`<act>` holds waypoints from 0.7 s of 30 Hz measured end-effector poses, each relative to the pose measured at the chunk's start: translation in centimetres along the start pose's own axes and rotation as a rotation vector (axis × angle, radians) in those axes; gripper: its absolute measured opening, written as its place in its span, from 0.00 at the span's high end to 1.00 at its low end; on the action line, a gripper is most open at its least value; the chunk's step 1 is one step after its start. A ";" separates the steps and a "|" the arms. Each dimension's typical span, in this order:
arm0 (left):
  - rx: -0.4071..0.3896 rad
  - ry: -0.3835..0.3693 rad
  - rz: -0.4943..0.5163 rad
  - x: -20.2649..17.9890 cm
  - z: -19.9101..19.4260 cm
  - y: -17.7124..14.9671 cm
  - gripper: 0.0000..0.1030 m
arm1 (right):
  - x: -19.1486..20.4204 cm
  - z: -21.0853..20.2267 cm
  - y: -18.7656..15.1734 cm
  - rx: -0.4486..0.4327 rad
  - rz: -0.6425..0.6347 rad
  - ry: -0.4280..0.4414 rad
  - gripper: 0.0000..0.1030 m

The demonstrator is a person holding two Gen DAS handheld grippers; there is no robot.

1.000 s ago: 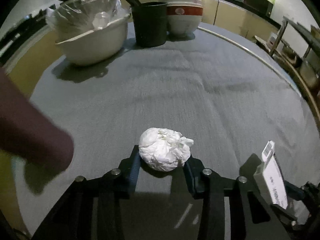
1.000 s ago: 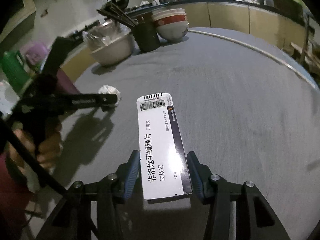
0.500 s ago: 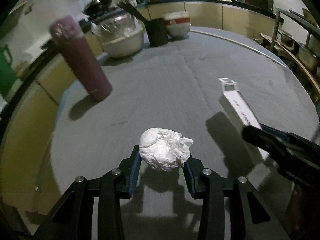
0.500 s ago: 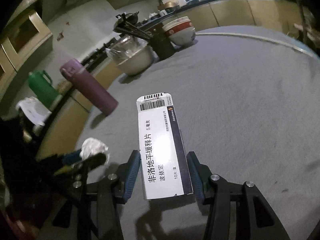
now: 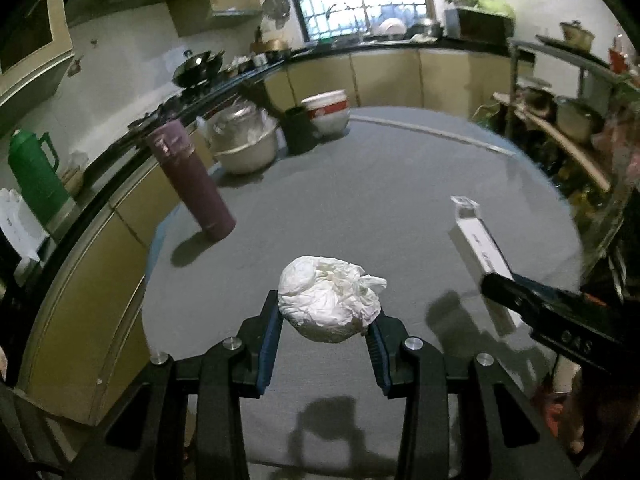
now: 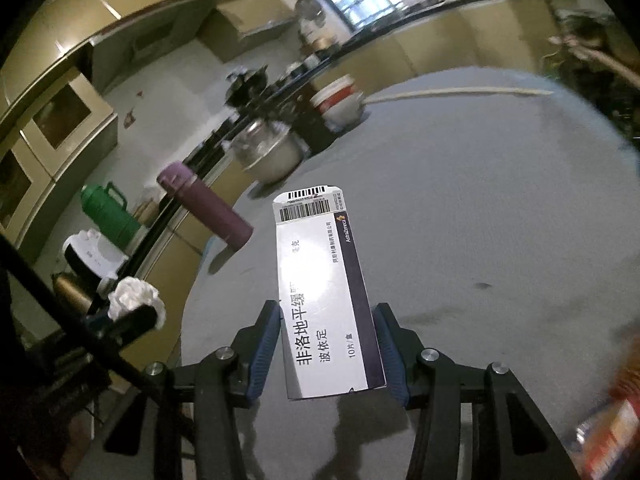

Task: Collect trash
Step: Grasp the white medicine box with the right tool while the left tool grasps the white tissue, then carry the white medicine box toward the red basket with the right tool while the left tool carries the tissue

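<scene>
**Two grippers, each carrying one piece of trash above a round table**

Left wrist view: the left gripper (image 5: 326,322) holds a crumpled white paper wad (image 5: 330,298) between its blue-padded fingers (image 5: 269,344), the jaws partly closed and pressing on both sides of the wad. The wad sits at the fingertips, clear of the grey table (image 5: 360,208) below; its shadow falls on the cloth beneath the gripper. Ahead and to the left of the gripper stands a purple flask (image 5: 190,178), upright on the table. Farther ahead, at the table's far edge, are a cream bowl (image 5: 246,148) covered in plastic film, a dark cup (image 5: 300,130) and a red-banded bowl (image 5: 326,110), side by side. To the right, the right gripper (image 5: 496,280) enters the view, carrying a white medicine box (image 5: 478,240).

Right wrist view: the right gripper (image 6: 328,344) clamps the medicine box (image 6: 324,292) by its long sides, jaws partly closed, the barcode end pointing away from the gripper. The box is off the table (image 6: 500,220). To the lower left, the left gripper (image 6: 136,312) appears with the paper wad (image 6: 134,294) at its tip. Ahead and left lies the purple flask (image 6: 204,208); beyond it, off the table, a green jug (image 6: 106,212).
</scene>
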State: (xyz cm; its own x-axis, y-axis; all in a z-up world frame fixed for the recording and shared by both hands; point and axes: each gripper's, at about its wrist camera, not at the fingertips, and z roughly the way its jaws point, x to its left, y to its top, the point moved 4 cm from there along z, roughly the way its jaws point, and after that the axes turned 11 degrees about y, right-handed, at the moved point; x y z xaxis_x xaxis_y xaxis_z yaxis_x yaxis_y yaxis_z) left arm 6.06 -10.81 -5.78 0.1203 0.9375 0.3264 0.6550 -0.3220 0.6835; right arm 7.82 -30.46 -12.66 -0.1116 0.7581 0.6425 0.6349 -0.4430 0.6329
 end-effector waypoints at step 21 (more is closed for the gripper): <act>-0.093 -0.119 -0.054 6.0 0.7 -2.7 0.60 | 7.2 -3.3 -1.2 -0.105 -0.083 -0.162 0.50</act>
State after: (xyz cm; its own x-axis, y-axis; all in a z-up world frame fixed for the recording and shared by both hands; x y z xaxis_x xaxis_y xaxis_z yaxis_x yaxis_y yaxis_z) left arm 5.47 -4.25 -6.14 0.1779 0.9609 0.2123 0.5918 -0.2768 0.7571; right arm 3.73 -26.03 -7.32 -0.0302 0.8573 0.5140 0.5446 -0.4171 0.7277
